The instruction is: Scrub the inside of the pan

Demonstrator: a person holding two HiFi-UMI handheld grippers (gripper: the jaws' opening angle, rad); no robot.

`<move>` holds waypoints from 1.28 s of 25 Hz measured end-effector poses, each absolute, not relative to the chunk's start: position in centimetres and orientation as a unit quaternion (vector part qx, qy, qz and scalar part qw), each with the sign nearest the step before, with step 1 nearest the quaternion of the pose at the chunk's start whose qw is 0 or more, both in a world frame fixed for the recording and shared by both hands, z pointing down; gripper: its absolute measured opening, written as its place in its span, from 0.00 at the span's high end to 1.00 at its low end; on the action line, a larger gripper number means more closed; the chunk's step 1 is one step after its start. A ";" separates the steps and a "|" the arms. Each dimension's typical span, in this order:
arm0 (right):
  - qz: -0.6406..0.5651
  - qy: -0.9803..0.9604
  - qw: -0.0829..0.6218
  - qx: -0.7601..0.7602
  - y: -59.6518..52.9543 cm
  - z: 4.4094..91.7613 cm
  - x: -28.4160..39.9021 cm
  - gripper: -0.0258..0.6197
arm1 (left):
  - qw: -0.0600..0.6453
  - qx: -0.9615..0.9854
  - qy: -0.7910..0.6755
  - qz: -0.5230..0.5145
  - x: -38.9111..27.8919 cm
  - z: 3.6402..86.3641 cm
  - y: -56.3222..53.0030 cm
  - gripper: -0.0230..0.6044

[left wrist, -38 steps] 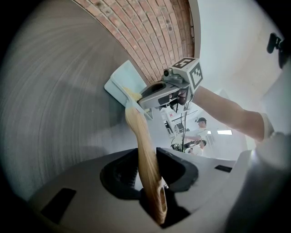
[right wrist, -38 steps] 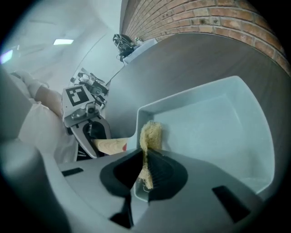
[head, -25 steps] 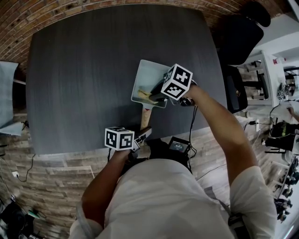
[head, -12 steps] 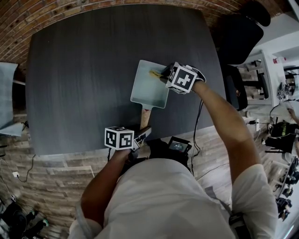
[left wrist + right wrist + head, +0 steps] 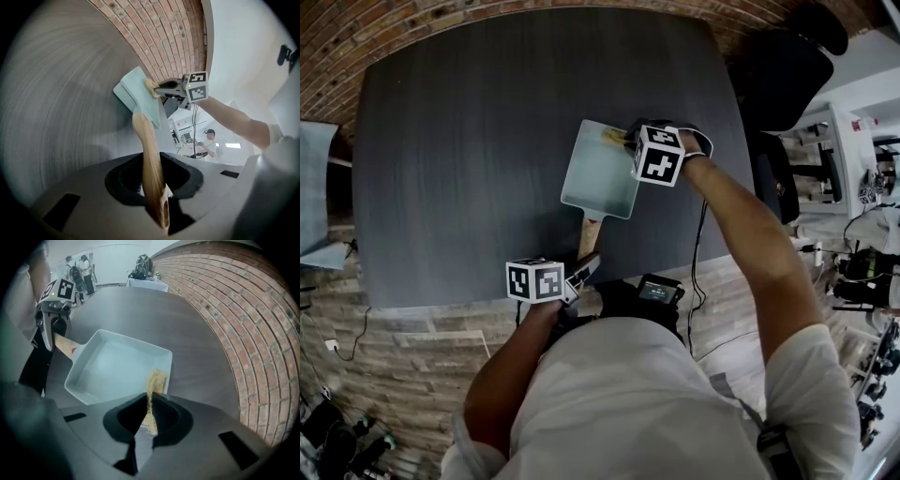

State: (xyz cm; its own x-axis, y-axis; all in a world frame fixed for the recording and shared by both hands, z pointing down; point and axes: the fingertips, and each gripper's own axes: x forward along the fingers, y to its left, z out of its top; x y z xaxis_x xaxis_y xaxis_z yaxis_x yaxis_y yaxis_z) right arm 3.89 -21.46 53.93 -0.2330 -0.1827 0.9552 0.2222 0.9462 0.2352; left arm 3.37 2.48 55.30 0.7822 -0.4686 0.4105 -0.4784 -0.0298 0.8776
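Brick wall (image 5: 225,310) curves behind a dark table (image 5: 469,141) where a square, pale pan (image 5: 117,366) sits near the person's edge, its wooden handle (image 5: 146,154) pointing back toward them. The left gripper (image 5: 152,187) has the handle between its jaws, which have just been closing on it, pinning the pan in place. The right gripper (image 5: 147,416), tipped steeply down, is clamped on a thin yellow pad (image 5: 154,380) whose free end rests in the pan's far right corner as seen from the head, touching the floor just beside the rim.

Scrubbing appears to be under way at that corner. To do it well, the pad should likely be pressed flat against the floor and drawn in overlapping strokes from this corner across to the opposite wall, then worked into each corner and up the low sides. A firm hold on the handle matters, since the light pan could slide or turn under sideways pressure. The pad is pinched by one edge, so too hard a push may fold it or pull it out of the jaws.

Apart from the pad, the pan looks empty: no water, foam or residue can be made out on its pale floor.
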 end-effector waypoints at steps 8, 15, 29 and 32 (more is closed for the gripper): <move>-0.156 -0.753 0.639 -0.002 -20.6 55.5 4.6 0.90 | 0.606 0.702 -0.374 -0.014 2.1 55.4 1.9 0.81; -0.130 -0.747 0.652 0.003 -19.1 56.3 5.4 0.90 | 0.602 0.703 -0.380 -0.014 2.3 55.4 1.7 0.80; -0.046 -0.767 0.640 -0.021 -13.6 56.6 4.9 0.90 | 0.600 0.701 -0.385 -0.018 2.0 55.5 1.7 0.80; -0.031 -0.771 0.636 -0.023 -12.6 56.7 4.9 0.90 | 0.600 0.700 -0.386 -0.019 2.1 55.5 1.7 0.80</move>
